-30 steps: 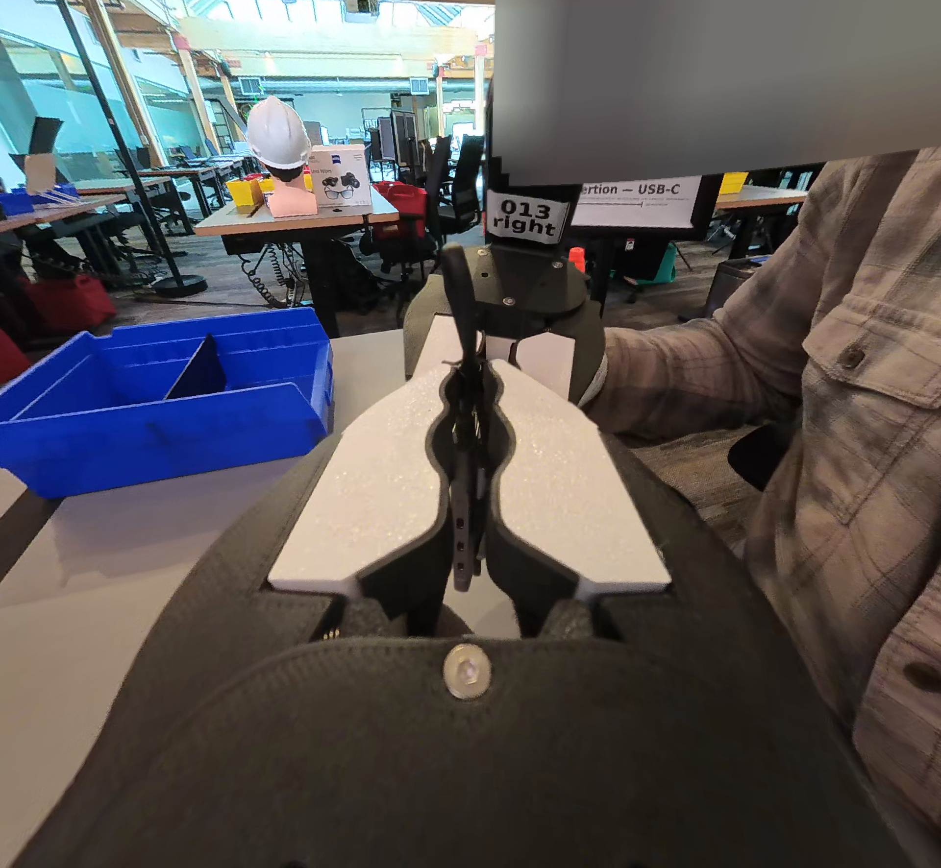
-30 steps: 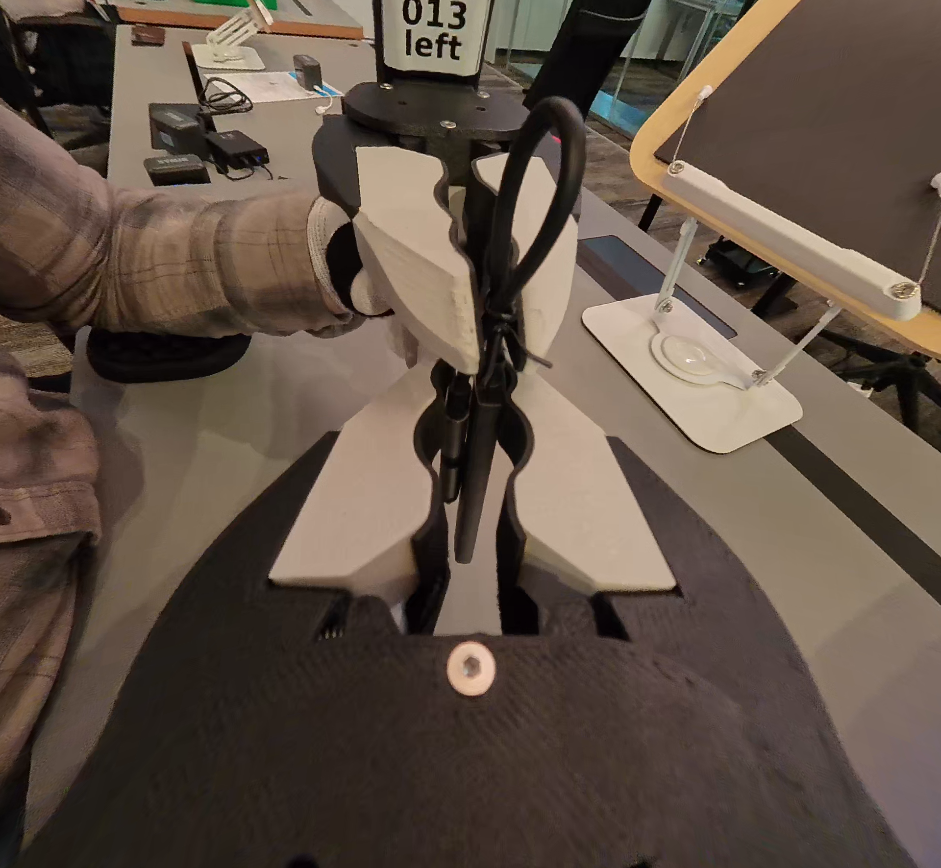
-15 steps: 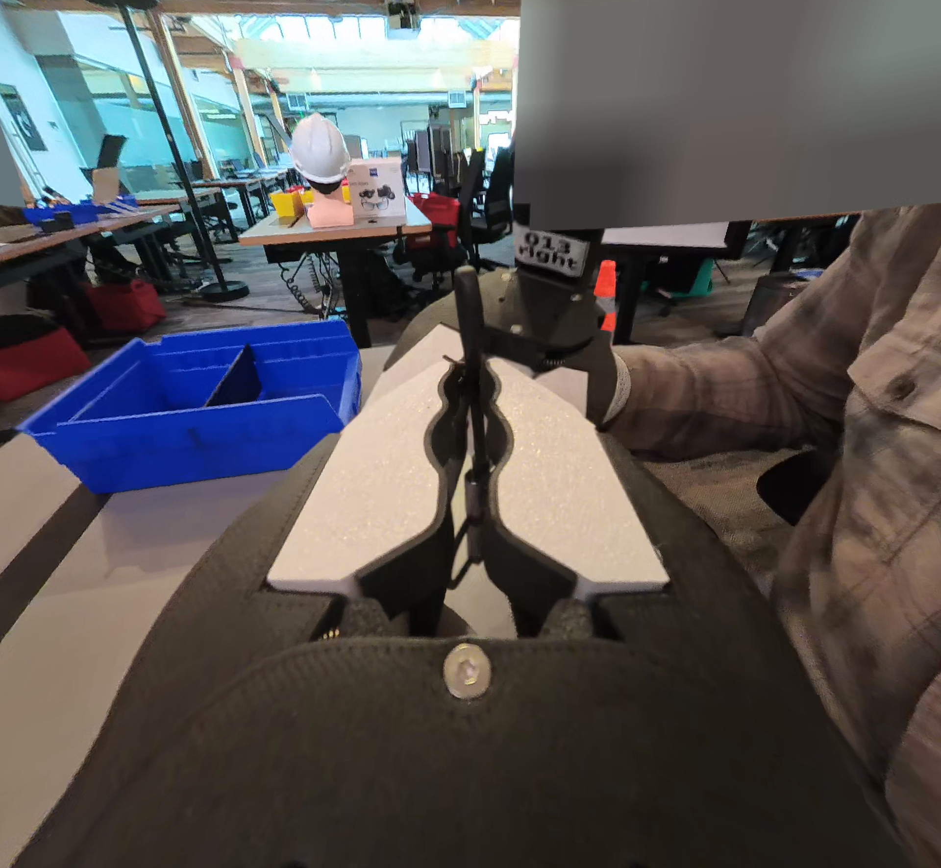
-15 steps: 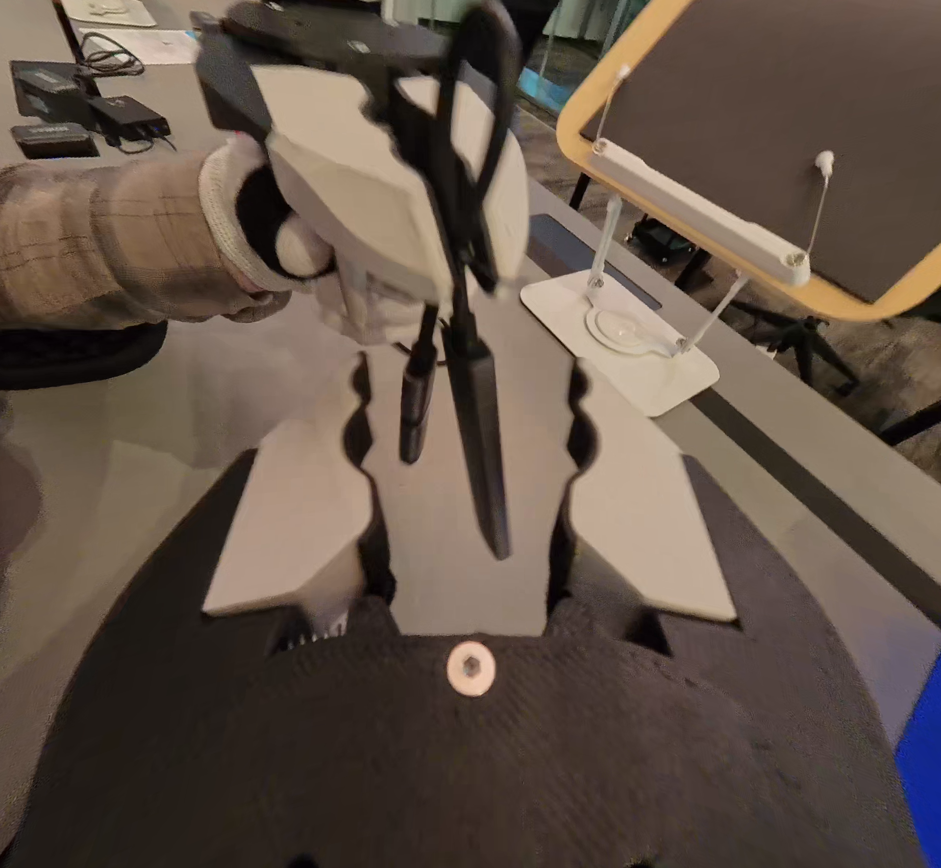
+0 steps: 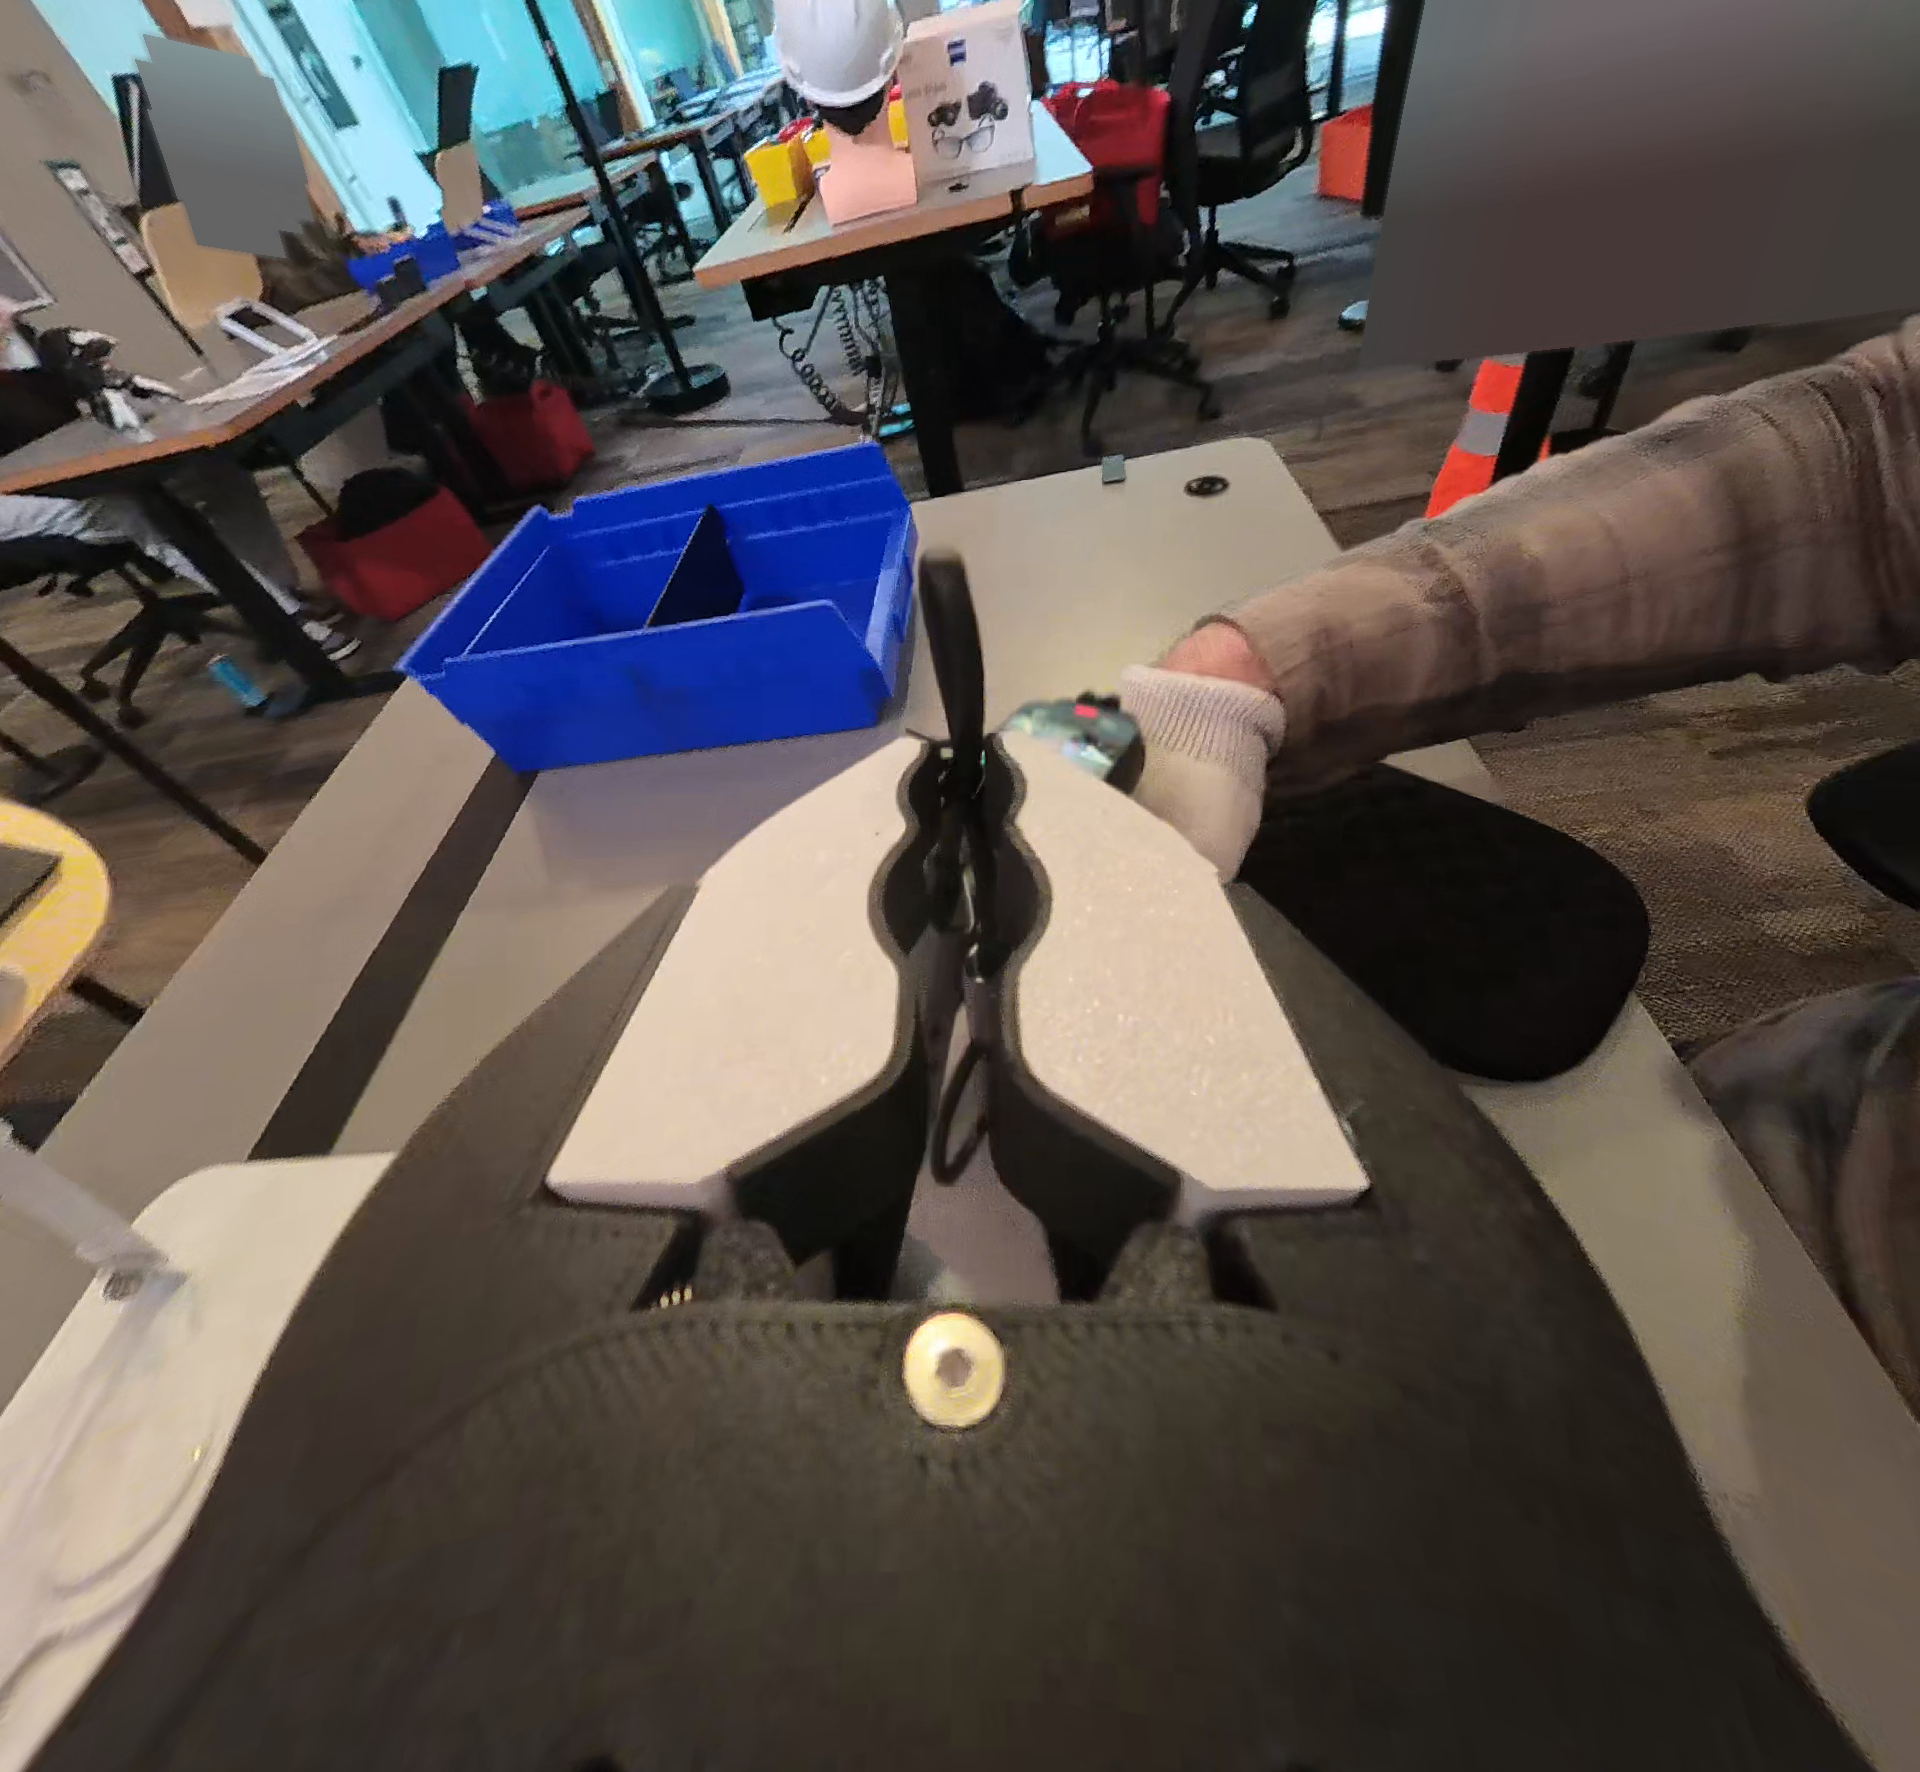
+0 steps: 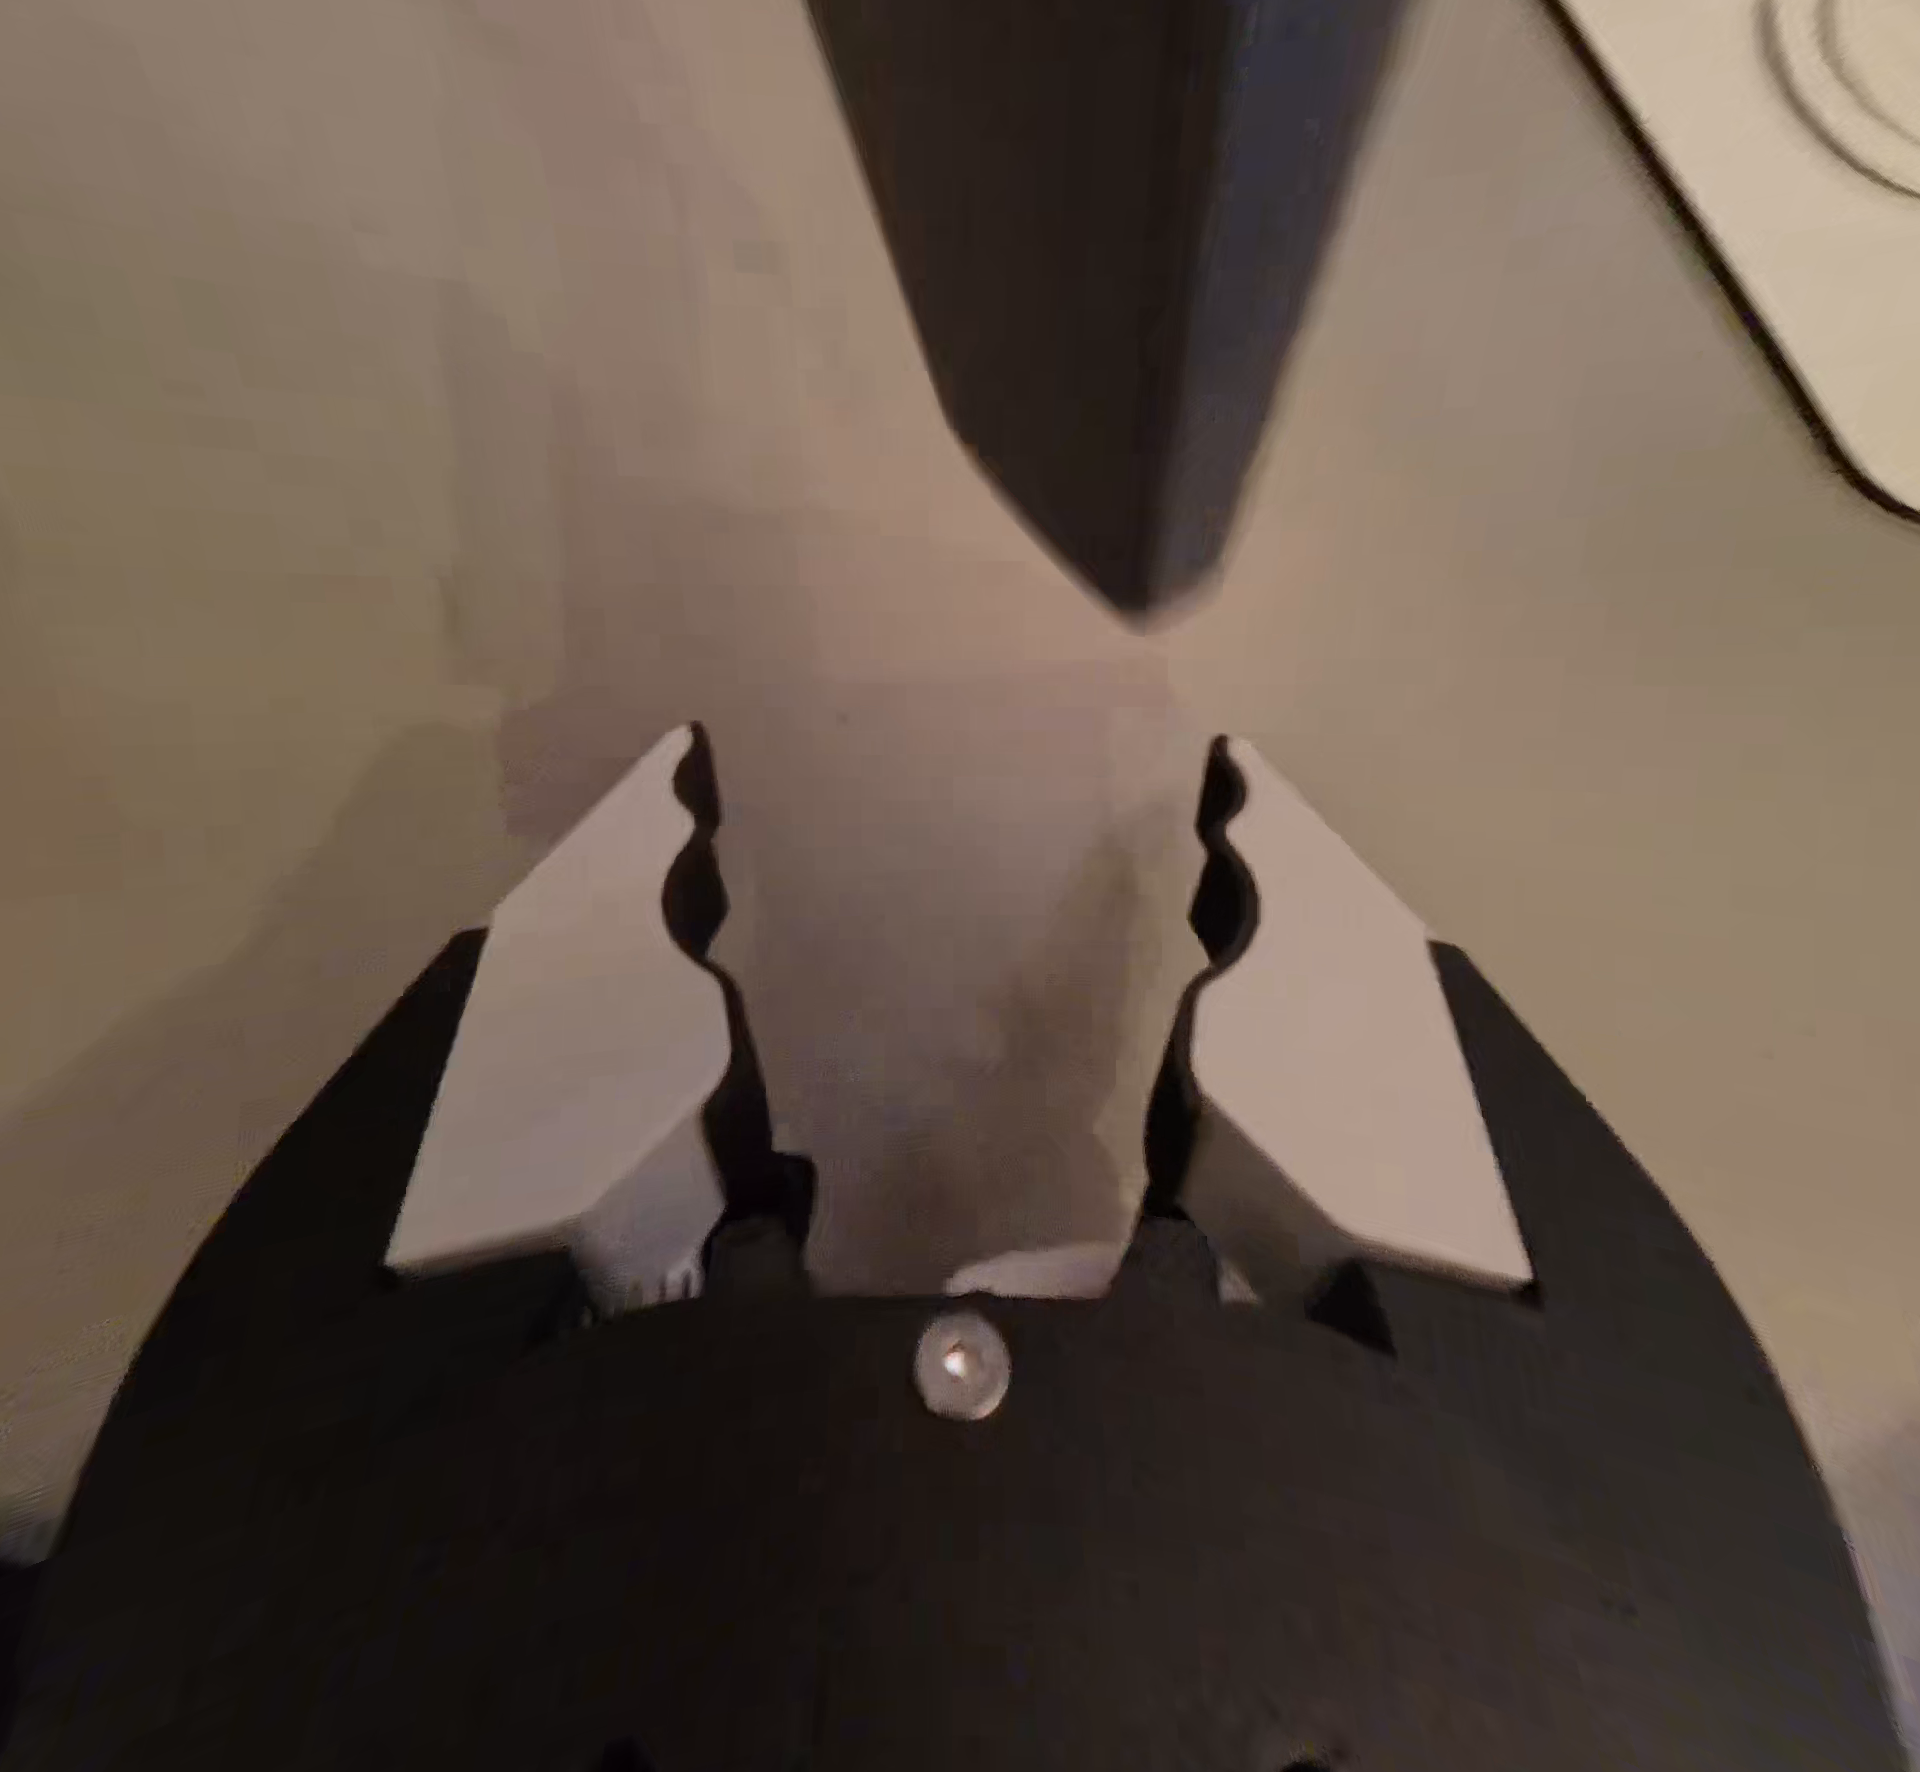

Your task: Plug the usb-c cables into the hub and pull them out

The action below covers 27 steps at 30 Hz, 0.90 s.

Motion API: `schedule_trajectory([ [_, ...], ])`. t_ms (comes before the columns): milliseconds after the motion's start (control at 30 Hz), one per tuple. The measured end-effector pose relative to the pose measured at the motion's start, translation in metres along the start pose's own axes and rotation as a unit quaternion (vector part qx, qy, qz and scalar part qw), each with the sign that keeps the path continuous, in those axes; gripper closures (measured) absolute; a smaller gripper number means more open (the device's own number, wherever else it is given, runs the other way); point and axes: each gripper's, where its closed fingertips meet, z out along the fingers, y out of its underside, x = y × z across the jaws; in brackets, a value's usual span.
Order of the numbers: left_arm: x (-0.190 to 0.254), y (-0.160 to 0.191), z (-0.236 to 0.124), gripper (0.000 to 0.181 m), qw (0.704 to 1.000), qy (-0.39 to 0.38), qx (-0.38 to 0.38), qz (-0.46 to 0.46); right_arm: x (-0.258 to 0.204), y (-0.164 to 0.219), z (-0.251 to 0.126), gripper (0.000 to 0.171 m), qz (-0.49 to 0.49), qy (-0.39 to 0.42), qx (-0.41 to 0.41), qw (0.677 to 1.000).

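My left gripper [image 5: 961, 766] is shut on a bundled black usb-c cable [image 5: 951, 621]. Its loop sticks up past the fingertips, and more of it runs back between the pads. My right gripper [image 6: 954, 735] is open and empty, pointing down at the grey table [image 6: 312, 372]. The dark slab-shaped hub [image 6: 1070, 216] is blurred and fills the upper middle of the right wrist view. Its lower end sits just beyond the right fingertips and is not between them. In the left wrist view, a gloved hand [image 5: 1195, 766] holds the right gripper, mostly hidden behind my left fingers.
A blue bin [image 5: 675, 631] with a divider stands on the table ahead left. A black pad [image 5: 1455, 922] lies at the right edge under the person's sleeve. A white stand base shows at the near left [image 5: 125, 1359] and in the right wrist view [image 6: 1714, 112]. One gripper's finger ends stand about 20 centimeters off the other's.
The right gripper opened, let go of the hub and tipped down toward the table. The left gripper kept its hold on the cable and swung so the right gripper drops out of its view.
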Motion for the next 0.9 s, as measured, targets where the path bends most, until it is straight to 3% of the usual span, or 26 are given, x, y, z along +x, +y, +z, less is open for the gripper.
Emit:
schedule_trajectory([
  [67, 0.006, 0.004, -0.007, 0.174, 1.0, -0.005, 0.003, -0.014, -0.017, -0.012, 0.016, 0.078, -0.002, -0.044, 0.021, 0.999],
  [367, 0.034, 0.024, -0.024, 0.174, 0.997, -0.017, 0.001, -0.069, -0.003, -0.026, 0.021, 0.073, -0.036, 0.026, 0.043, 0.998],
  [467, 0.042, 0.028, -0.028, 0.174, 0.997, -0.03, -0.014, -0.066, -0.007, -0.022, 0.023, 0.079, 0.004, 0.004, 0.015, 1.0],
  [700, 0.052, 0.039, -0.044, 0.174, 0.993, -0.073, -0.014, -0.09, 0.0, -0.014, 0.024, 0.056, 0.071, 0.021, -0.009, 0.997],
  [733, 0.053, 0.041, -0.044, 0.174, 0.992, -0.079, -0.014, -0.095, -0.006, -0.01, 0.025, 0.037, 0.084, -0.004, -0.024, 0.996],
  [767, 0.054, 0.044, -0.044, 0.174, 0.991, -0.086, -0.013, -0.099, -0.011, -0.008, 0.026, 0.031, 0.068, -0.006, -0.029, 0.997],
  [833, 0.057, 0.047, -0.04, 0.174, 0.99, -0.088, -0.003, -0.108, -0.019, -0.011, 0.026, 0.027, 0.046, -0.012, -0.022, 0.999],
  [900, 0.057, 0.055, -0.035, 0.173, 0.988, -0.097, -0.002, -0.121, -0.021, -0.017, 0.023, 0.039, 0.019, 0.001, 0.004, 1.0],
])
